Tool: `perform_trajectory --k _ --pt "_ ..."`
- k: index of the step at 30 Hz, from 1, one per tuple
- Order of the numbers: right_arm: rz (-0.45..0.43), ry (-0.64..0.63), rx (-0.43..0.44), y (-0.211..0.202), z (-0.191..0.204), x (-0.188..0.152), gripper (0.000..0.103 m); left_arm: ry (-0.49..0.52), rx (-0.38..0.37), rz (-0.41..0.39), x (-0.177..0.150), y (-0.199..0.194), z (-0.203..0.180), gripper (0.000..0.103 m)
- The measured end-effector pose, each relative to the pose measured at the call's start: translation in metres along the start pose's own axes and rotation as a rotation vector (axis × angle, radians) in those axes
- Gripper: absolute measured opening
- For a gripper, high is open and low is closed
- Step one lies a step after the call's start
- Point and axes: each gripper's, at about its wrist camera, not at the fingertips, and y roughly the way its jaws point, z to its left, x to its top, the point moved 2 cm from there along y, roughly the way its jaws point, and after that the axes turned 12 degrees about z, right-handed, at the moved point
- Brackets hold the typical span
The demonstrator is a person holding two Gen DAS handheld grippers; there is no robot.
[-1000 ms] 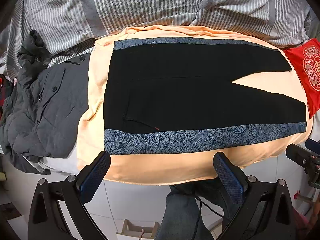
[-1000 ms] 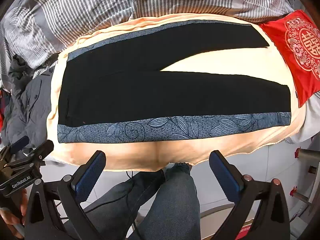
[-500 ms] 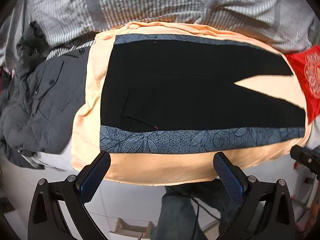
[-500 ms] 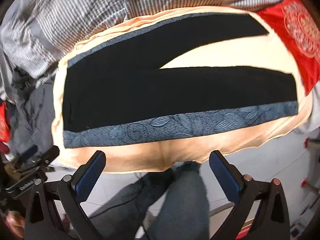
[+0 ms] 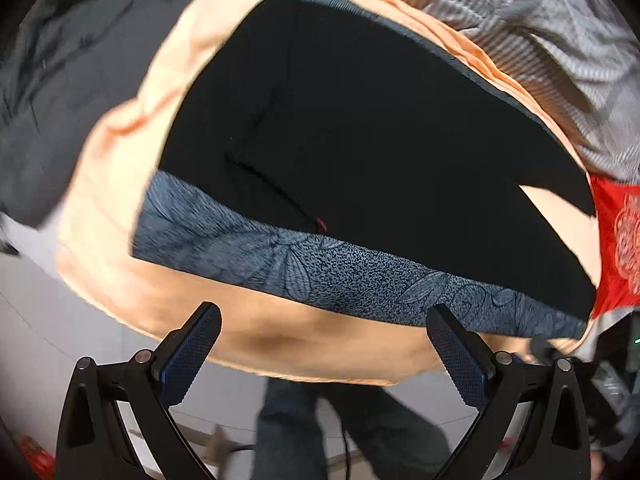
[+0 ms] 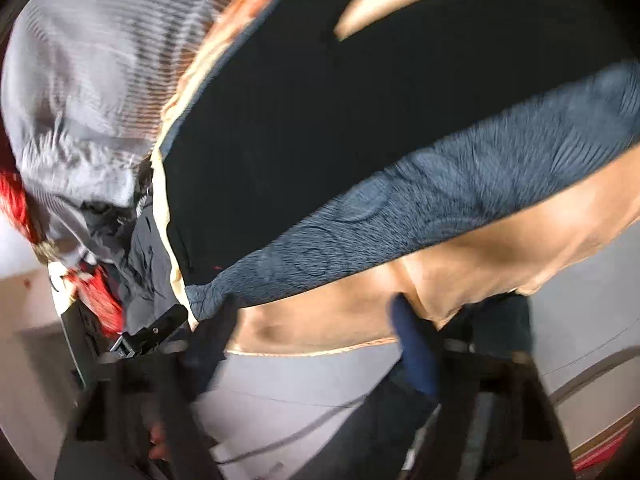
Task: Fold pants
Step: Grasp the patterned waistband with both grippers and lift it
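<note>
matt black cloth pants (image 5: 360, 128), smooth peach sheet (image 5: 320, 344)

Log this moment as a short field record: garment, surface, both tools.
garment: black pants spread flat, legs apart, blue leaf-patterned side band nearest
surface: peach sheet on bed
left tool: jaws open, empty, over the sheet edge
right tool: jaws closing, blurred, nothing between them
nearby: grey jacket, red cloth

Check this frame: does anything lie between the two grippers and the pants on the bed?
Nothing visible does. The pants lie flat with only bare sheet between them and the open left gripper and the closing, empty right gripper.
</note>
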Motion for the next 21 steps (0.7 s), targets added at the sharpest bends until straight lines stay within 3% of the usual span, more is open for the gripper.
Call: perform_trajectory --k 9,13,19,20,21 --pt "-0.021 0.048 0.252 0.048 -0.059 0.027 0.07 -0.016 -0.095 0.006 -0.002 0.029 0.005 0.103" --pt "-0.042 0.042 0.319 0.055 -0.063 0.036 0.07 -0.041 -0.151 0.009 -0.002 0.03 0.014 0.103" --pt "-0.052 0.075 0.388 0.058 -0.065 0.042 0.069 -0.07 -0.17 0.018 -0.004 0.032 0.024 0.103" --pt "-0.046 0.084 0.398 0.058 -0.065 0.044 0.06 -0.073 -0.175 0.02 -0.004 0.033 0.025 0.103" --pt "-0.043 0.087 0.418 0.056 -0.062 0.047 0.038 -0.076 -0.178 0.018 -0.005 0.033 0.028 0.103"
